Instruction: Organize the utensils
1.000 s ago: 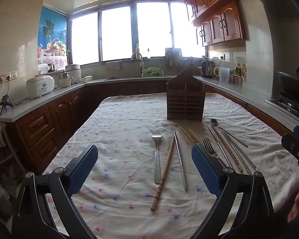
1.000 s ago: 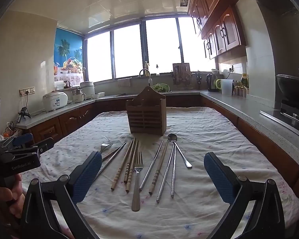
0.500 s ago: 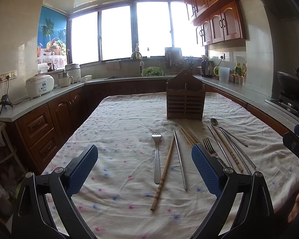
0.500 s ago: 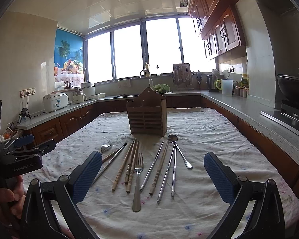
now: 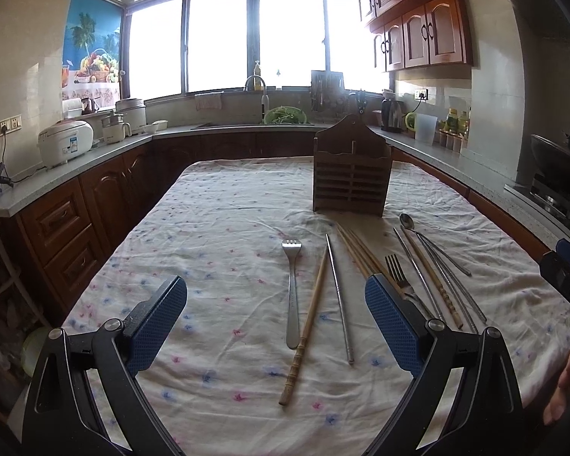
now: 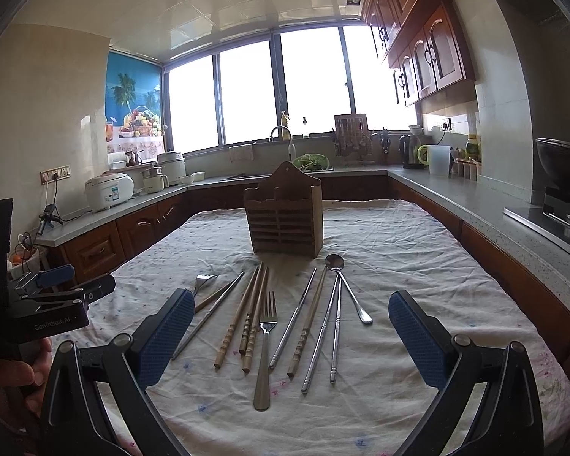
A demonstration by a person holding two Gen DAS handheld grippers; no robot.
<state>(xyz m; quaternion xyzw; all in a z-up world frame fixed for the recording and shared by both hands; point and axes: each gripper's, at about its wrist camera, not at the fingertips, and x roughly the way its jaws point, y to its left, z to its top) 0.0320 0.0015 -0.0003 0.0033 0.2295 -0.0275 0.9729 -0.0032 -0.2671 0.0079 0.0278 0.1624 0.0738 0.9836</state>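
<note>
A wooden slatted utensil holder (image 5: pixel 351 180) (image 6: pixel 284 220) stands upright on the cloth-covered table (image 5: pixel 216 220). In front of it lie two forks (image 5: pixel 292 288) (image 6: pixel 265 345), a metal spoon (image 6: pixel 346 288) (image 5: pixel 429 241), several wooden chopsticks (image 5: pixel 306 326) (image 6: pixel 243 315) and several metal chopsticks (image 5: pixel 339 296) (image 6: pixel 325 326). My left gripper (image 5: pixel 275 323) is open and empty, hovering over the near fork and chopsticks. My right gripper (image 6: pixel 290 336) is open and empty above the fork and chopstick ends.
Kitchen counters run round the table, with a rice cooker (image 5: pixel 65 143) on the left and a wok on a stove (image 5: pixel 558 169) on the right. The other gripper shows at the right edge of the left wrist view and the left edge of the right wrist view.
</note>
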